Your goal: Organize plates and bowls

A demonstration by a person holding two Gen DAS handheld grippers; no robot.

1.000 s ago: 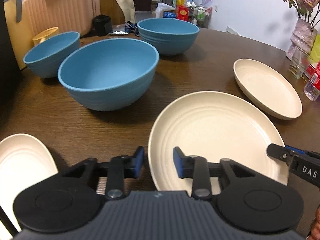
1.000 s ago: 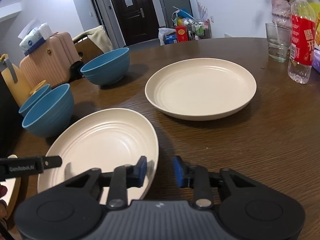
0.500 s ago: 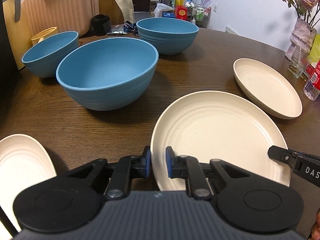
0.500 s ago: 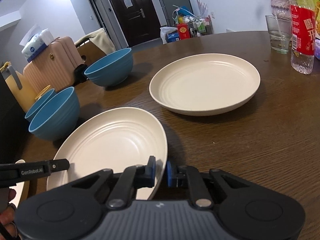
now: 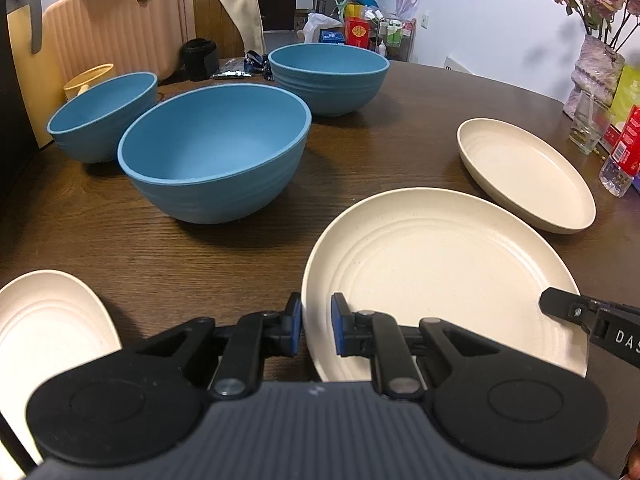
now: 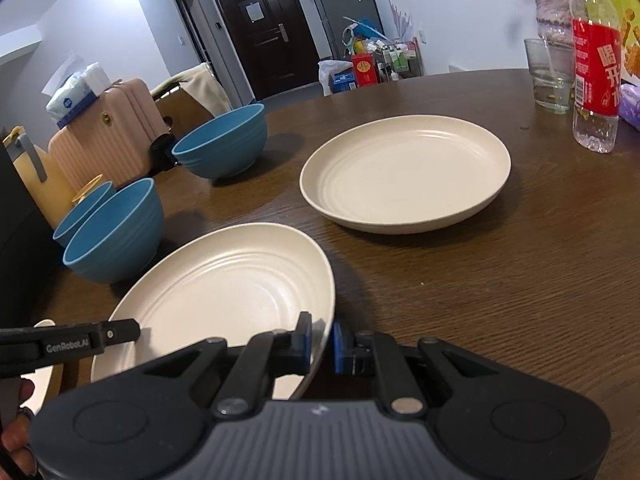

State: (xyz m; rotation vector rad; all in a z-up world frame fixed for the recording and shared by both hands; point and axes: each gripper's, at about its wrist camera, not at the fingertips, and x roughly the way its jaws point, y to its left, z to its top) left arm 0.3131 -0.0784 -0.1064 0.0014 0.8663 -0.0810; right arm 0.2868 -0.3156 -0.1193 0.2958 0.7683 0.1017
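- Two grippers clamp one cream plate (image 5: 440,272) at opposite rim edges: the left gripper (image 5: 316,330) on its near-left rim, the right gripper (image 6: 319,342) on its near-right rim, both narrowed onto the edge.
- Nothing looks stacked yet, so nearly all the sorting appears left to do.
- Three plates show: the held one, a far plate (image 6: 404,172) on the table (image 6: 520,280), and a third (image 5: 44,332) at the left.
- Three blue bowls stand separately: the big bowl (image 5: 216,152), the small bowl (image 5: 104,116), the far bowl (image 5: 328,76).
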